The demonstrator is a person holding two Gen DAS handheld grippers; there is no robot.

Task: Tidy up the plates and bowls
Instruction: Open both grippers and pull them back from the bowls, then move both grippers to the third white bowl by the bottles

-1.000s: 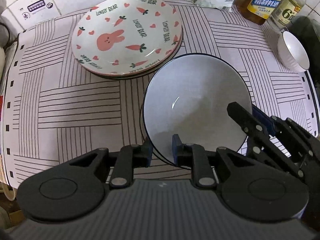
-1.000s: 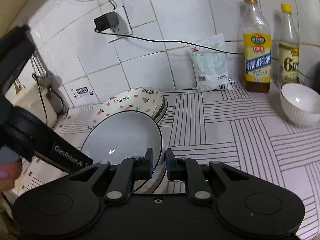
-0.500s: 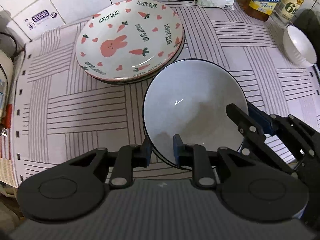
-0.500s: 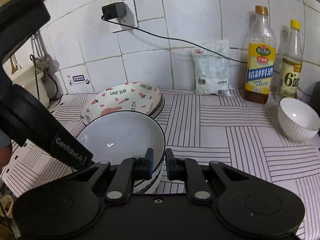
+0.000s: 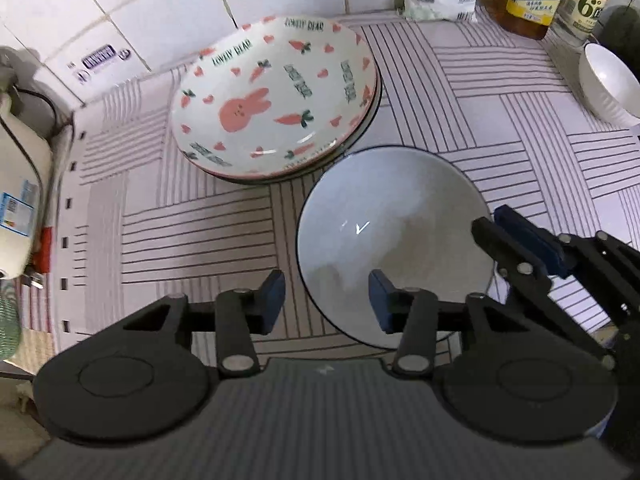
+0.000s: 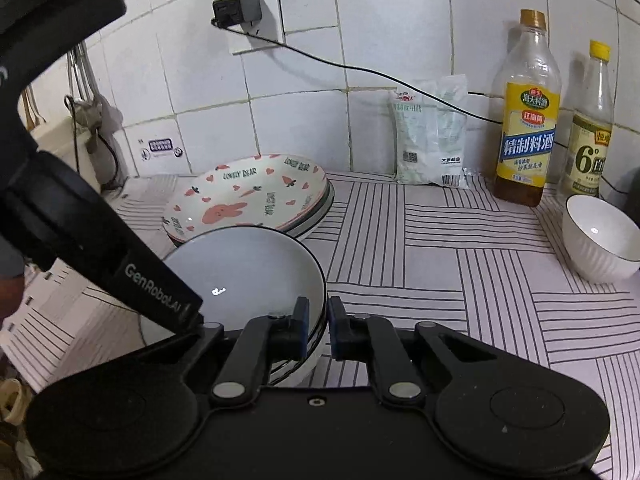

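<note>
Two stacked grey bowls, one white bowl, two bottles.

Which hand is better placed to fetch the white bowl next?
Right, probably: the white bowl sits on its side, with the grey bowl between it and the open left tongs. The right tongs must first release the grey bowl's rim.

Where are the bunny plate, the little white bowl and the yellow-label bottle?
Pink-bunny ceramic plate [image 5: 276, 100], left wrist view, centre.
Small white ribbed bowl [image 6: 600, 240], right wrist view, inside.
Yellow-label glass bottle [image 6: 526, 132], right wrist view, label.
</note>
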